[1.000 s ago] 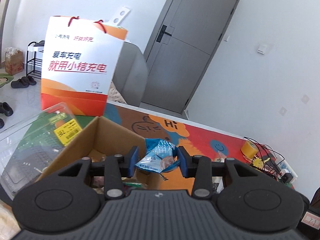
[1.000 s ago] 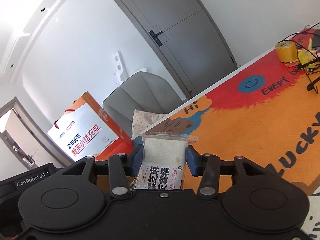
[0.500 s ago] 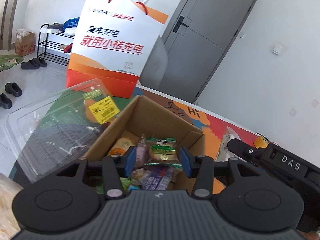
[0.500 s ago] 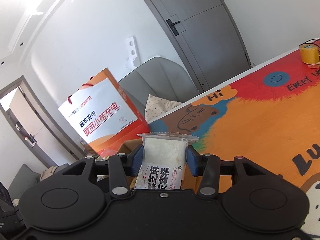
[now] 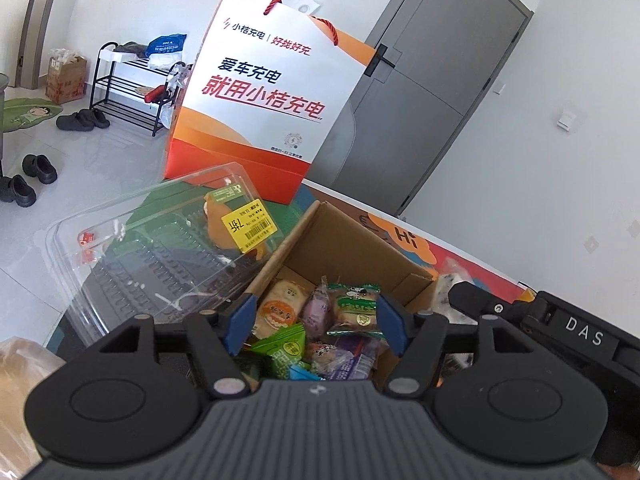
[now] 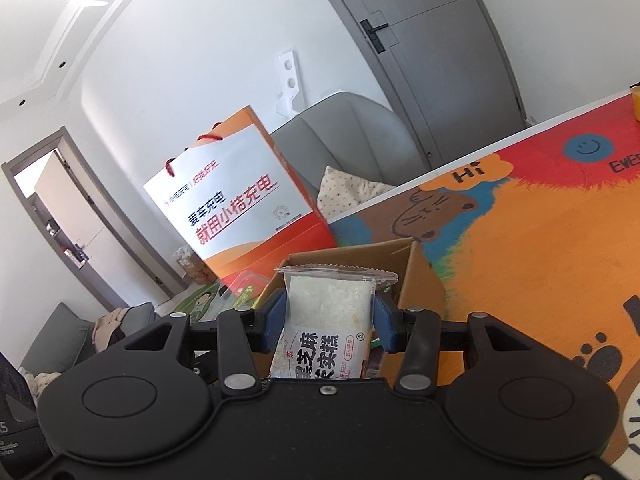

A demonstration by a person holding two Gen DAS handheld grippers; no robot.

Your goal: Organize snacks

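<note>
While the left gripper [image 5: 314,326] hangs over the open cardboard box [image 5: 340,240], its blue pads stand apart with nothing pinched between them; the jaws have just been opening. Below and ahead of its fingertips lies a heap of wrapped snacks [image 5: 320,332] inside the box — a green triangular pack, a purple one, a round biscuit in an orange-and-white wrapper. To that gripper's left sits a clear plastic clamshell [image 5: 160,248] with a yellow price sticker whose small print cannot be read. Beyond the clamshell stands a white-and-orange paper bag [image 5: 260,108] with red cord handles, printed "小桔充电", "好找好充", "爱车充电" and, in large red characters, "就用小桔充电". At the left gripper's right a black housing lettered "DAS" [image 5: 580,336] pokes in.

The right gripper [image 6: 330,320] clamps a clear packet [image 6: 326,320] holding a pale white cake; its jaws have eased slightly wider, yet the pads press the packet's sides. The black lettering reads partly "芝麻" and "糕", with "SEEDS" in small type. Just past its tips is the same box, and to the right spreads an orange mat [image 6: 540,248] with "Hi" and a smiley.
</note>
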